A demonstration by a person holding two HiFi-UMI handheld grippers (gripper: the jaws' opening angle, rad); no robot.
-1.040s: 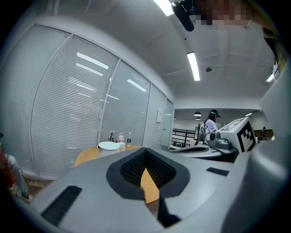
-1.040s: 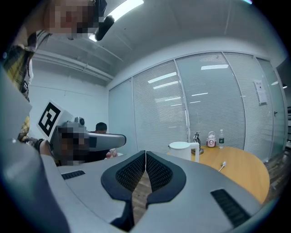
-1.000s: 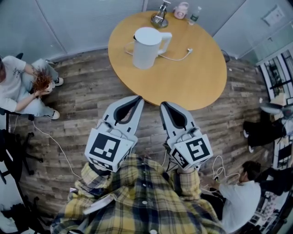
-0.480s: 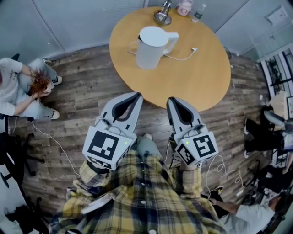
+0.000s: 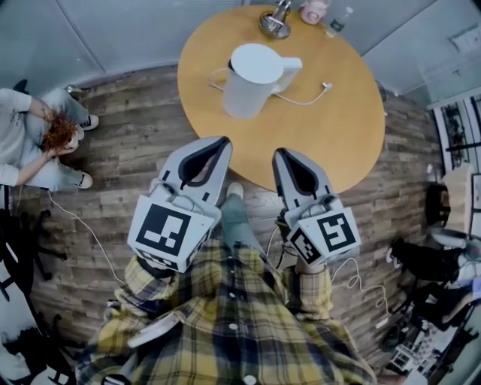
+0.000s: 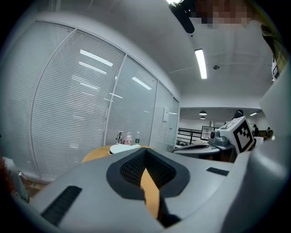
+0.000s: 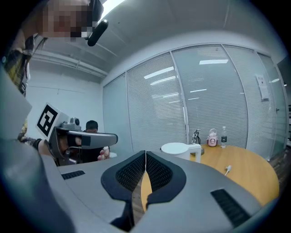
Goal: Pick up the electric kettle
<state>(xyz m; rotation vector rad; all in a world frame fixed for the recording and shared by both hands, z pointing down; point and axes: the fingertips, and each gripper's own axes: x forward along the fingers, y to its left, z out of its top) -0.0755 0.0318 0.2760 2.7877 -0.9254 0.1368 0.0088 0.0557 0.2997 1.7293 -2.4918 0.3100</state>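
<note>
The white electric kettle (image 5: 252, 79) stands upright on the round wooden table (image 5: 331, 143), toward 10 o'clock from the table's centre. A white cable (image 5: 325, 86) trails off from it toward 3 o'clock. Your left gripper (image 5: 222, 141) and right gripper (image 5: 281, 153) sit at the kettle's 6 o'clock, well apart from it, with their tips by the table's near rim. Both claws are clenched on nothing. A bottle (image 5: 339, 18) stands at the table's 1 o'clock edge.
</note>
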